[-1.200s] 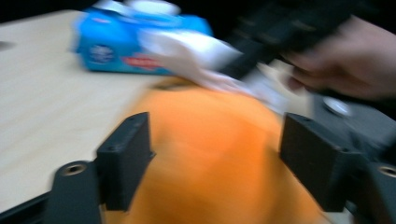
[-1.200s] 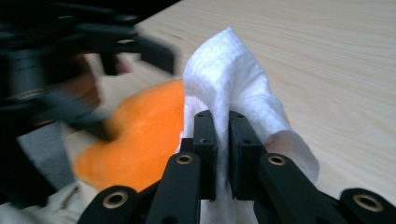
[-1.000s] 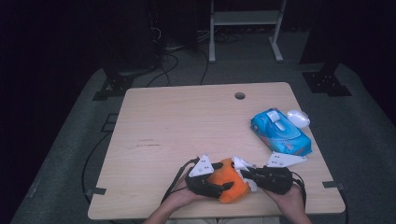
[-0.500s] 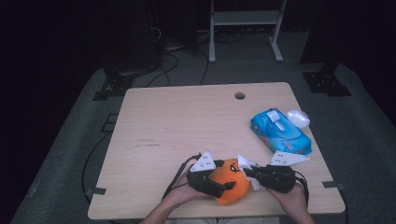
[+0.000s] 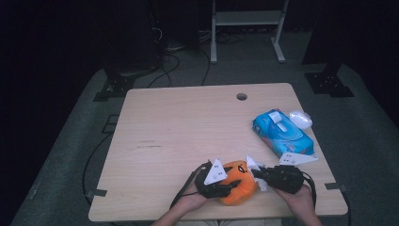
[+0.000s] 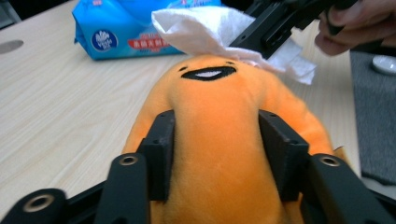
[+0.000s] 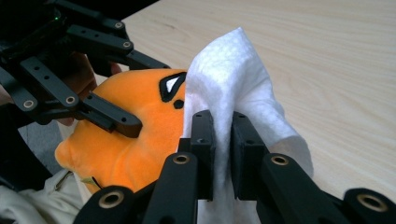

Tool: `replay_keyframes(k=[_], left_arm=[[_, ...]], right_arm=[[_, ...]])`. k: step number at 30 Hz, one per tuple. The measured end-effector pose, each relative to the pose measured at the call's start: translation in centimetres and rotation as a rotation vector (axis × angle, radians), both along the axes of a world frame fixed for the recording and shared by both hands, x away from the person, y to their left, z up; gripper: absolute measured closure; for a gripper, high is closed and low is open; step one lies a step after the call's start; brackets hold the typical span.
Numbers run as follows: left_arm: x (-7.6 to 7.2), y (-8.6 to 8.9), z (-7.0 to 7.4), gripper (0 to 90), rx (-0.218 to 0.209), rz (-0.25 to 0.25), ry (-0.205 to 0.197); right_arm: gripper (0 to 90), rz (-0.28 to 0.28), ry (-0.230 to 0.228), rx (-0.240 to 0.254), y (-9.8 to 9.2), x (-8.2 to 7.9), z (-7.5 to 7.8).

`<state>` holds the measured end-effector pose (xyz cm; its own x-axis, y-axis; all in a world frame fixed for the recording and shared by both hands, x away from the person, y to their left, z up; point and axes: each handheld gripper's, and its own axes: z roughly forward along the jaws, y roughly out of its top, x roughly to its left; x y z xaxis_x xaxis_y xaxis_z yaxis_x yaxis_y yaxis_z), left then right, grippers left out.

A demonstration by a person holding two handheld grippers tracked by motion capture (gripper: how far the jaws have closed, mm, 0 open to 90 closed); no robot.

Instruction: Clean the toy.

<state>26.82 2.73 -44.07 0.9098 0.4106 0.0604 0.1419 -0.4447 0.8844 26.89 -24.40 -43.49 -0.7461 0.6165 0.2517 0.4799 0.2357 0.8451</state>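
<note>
The plush (image 5: 238,184) is lying at the near edge of the worktop (image 5: 188,136), between the two hands. It is being held by the left tongs (image 6: 217,140), whose jaws have just been closing and are now clamped on its orange body, one pad pressed into each flank. The wipe (image 7: 233,93) is being pinched flat by the right tongs (image 7: 223,154), jaws nearly together on the folded sheet, and is being laid against the plush's head.

Handling, as judged: the plush is soft and light, and it is being dented by the pads; a hold across the widest part of the body is advised, since fur is likely to slip out of a shallow pinch. The wipe is limp and is likely to tear or fold over itself; it is best taken at a doubled edge, as is being done.

In the left gripper view, the embroidered mouth (image 6: 208,73) and the wipe draped over the crown are being shown. In the right gripper view, an eye patch (image 7: 172,86) and the wipe's quilted texture are being shown. In the high view, the layout is being given: the blue pack (image 5: 282,133) at the far right, with a white dish (image 5: 301,119) just beyond it.
</note>
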Motion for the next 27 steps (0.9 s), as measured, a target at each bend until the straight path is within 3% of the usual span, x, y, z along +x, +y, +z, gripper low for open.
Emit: replay_keyframes(k=[5,14,21,27], left_arm=[[0.6,0.7,0.6,55.8,-0.057,0.017,0.056],[2.6,3.3,1.6,55.4,-0.106,0.13,0.039],[4.8,5.6,2.6,55.3,-0.125,0.225,0.008],[7.1,7.0,2.8,55.2,-0.115,0.299,-0.01]], right_arm=[[80.2,-0.033,-0.014,0.025,-0.8,0.0,0.3],[80.2,-0.074,-0.042,-0.062,-1.0,0.6,0.2],[77.4,-0.114,-0.003,-0.11,-2.4,1.6,-1.2],[68.5,-0.119,0.034,-0.092,-3.3,2.0,-2.2]])
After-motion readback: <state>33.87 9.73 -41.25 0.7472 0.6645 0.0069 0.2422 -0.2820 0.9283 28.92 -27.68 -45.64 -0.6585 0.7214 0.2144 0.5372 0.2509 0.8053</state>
